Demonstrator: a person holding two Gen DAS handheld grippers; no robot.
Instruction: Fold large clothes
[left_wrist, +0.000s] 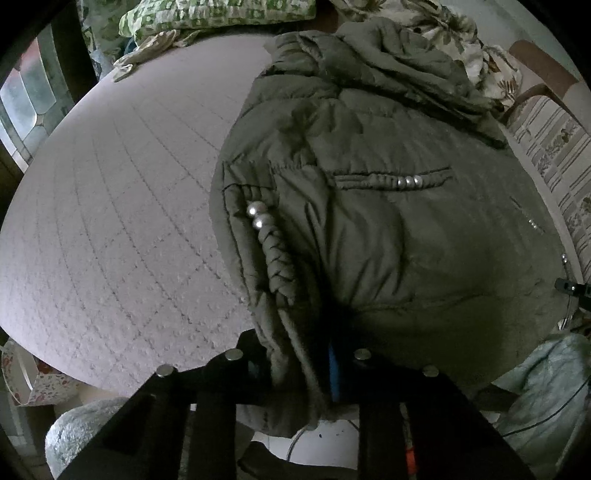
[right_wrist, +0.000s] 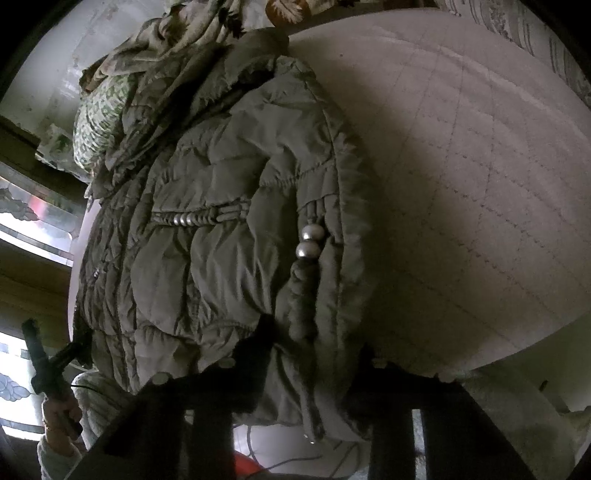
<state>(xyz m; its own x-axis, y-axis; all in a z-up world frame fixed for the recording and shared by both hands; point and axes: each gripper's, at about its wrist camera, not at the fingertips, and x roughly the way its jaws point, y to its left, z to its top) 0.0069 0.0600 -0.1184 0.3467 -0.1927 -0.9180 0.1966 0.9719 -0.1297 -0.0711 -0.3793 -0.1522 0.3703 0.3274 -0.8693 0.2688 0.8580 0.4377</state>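
An olive padded jacket (left_wrist: 388, 229) with braided cords and silver beads lies on a pale quilted mattress (left_wrist: 122, 206). In the left wrist view its near left hem is bunched between the black fingers of my left gripper (left_wrist: 299, 360), which is shut on it. In the right wrist view the jacket (right_wrist: 207, 266) fills the left half, and its near right hem sits pinched in my right gripper (right_wrist: 306, 367), shut on the fabric. My left gripper (right_wrist: 72, 347) also shows there at the far left, held by a hand (right_wrist: 55, 413) at the jacket's other corner.
Crumpled floral and green patterned bedding (left_wrist: 221, 14) is heaped at the mattress's far end, beyond the jacket's hood (left_wrist: 391, 55). A striped patterned sheet (left_wrist: 554, 147) runs along the right side. Pale fluffy fabric (left_wrist: 546, 384) hangs below the near edge. The bare mattress (right_wrist: 480, 166) stretches to the right.
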